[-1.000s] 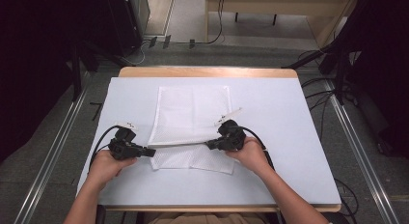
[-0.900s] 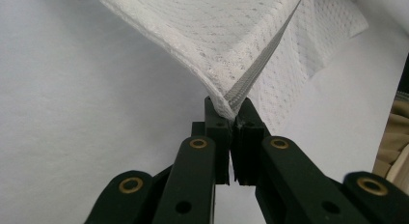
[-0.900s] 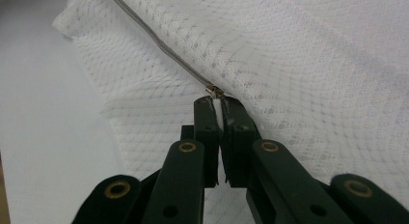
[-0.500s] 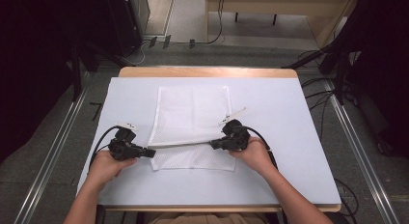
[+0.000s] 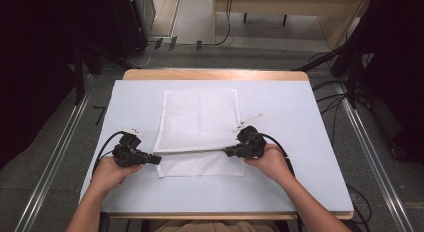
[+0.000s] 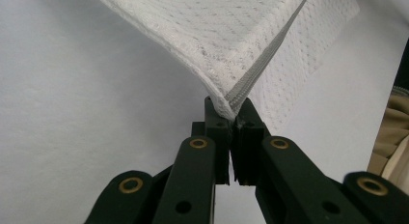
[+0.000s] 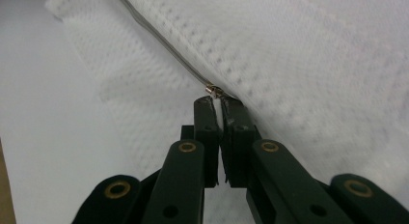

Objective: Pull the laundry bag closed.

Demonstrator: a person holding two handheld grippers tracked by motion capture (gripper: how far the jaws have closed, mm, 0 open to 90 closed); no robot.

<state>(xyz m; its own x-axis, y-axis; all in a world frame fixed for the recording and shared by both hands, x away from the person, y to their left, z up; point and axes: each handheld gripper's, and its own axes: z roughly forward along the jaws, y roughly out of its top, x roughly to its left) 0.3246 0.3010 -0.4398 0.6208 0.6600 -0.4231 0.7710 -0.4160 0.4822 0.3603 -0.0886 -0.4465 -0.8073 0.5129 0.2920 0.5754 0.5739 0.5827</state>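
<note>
A white mesh bag (image 5: 200, 117) lies flat in the middle of the white table, its near edge lifted along a grey zipper (image 5: 192, 151). My left gripper (image 5: 157, 160) is shut on the bag's left corner at the zipper's end, and the left gripper view has the pinched corner (image 6: 226, 101) between the black jaws of that gripper (image 6: 230, 113). My right gripper (image 5: 227, 152) is shut on the zipper's small metal pull (image 7: 213, 91) at the right end; in the right gripper view the mesh (image 7: 313, 64) spreads beyond this gripper (image 7: 219, 108). The zipper runs taut between the two grippers.
The table top (image 5: 300, 182) is a white sheet on a wooden board. Black cables (image 5: 107, 144) trail from both grippers. Dark stands and cables sit on the floor at the left, right and far side.
My right gripper has shifted a little to the right with the zipper pull, drawing the zipper line longer. The left gripper has stayed where it was.
</note>
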